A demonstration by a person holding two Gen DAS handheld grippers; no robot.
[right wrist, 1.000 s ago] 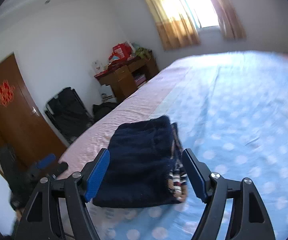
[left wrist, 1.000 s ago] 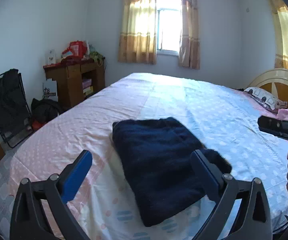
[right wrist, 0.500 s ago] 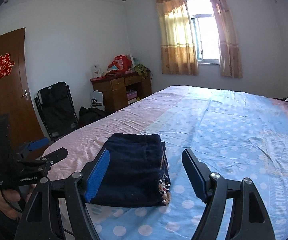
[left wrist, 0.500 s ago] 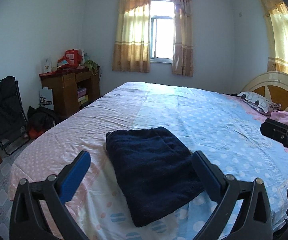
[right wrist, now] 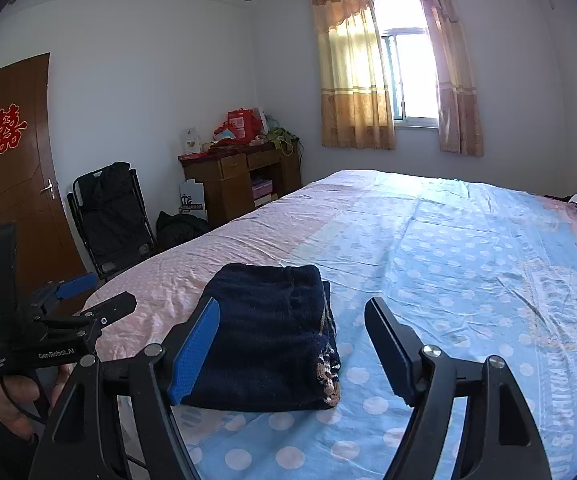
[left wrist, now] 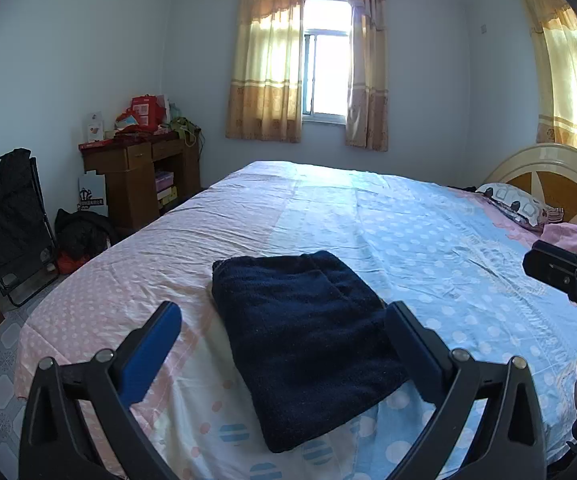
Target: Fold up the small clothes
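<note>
So the dark navy garment (left wrist: 308, 344) is sitting folded into a neat rectangle near the foot edge of the bed (left wrist: 428, 232), on the polka-dot sheet where the pink half meets the blue. The left gripper (left wrist: 284, 344) and the right gripper (right wrist: 292, 344) both hover above it with their jaws spread wide, nothing in either one.

It looks like thick knit or fleece: soft, floppy, light, not slippery. From the right wrist view you can see the stacked layers along one side, with a bit of patterned trim (right wrist: 328, 376) peeking out at the near corner. I'd guess the fold is basically done. If it needs moving, I'd pinch through all the layers at that open side, one gripper per corner, or the stack will slump apart.
</note>
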